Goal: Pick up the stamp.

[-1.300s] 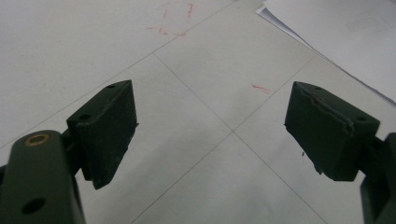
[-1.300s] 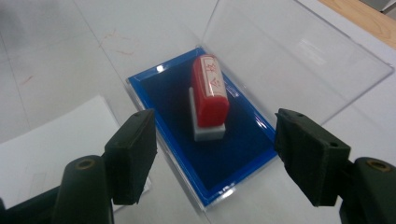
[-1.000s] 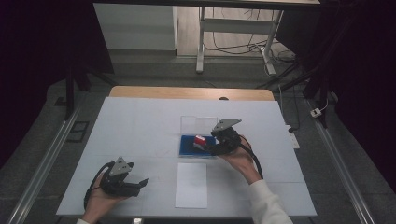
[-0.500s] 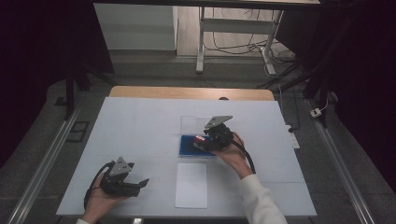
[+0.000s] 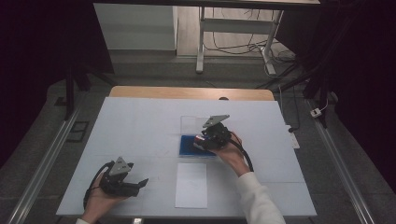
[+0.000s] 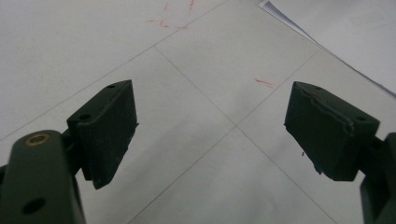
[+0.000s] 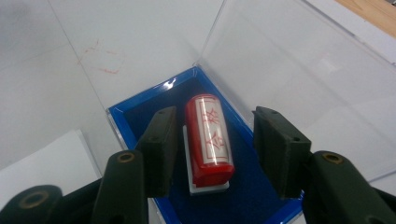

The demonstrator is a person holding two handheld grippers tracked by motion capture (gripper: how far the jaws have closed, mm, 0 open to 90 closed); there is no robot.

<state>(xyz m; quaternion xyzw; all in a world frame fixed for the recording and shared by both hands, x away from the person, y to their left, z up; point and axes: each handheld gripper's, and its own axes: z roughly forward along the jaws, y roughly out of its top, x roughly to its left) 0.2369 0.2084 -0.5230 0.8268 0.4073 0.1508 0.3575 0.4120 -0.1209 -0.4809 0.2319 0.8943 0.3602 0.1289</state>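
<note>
Item: red stamp, cylindrical, white panel with red characters along its side. Lying flat on a white rest in the blue-lined case, directly between the jaws of the right gripper. Clear lid folded open beyond the jaws.

Orientation: long axis along the case, running away from the jaws, roughly in line with them; rounded end far, white-edged end near.

Right gripper: jaws part open, just been closing, straddling the stamp; one jaw close beside it, possibly touching, the other clearly apart. Not yet clamped.

Left gripper: jaws wide apart, nothing between, over bare desk; corner of a paper sheet beyond the jaws.

Step in hand: grasp of the stamp. Next move, by judgement: closing square across the barrel until both jaws bear, then a straight lift clear of the case wall.
</note>
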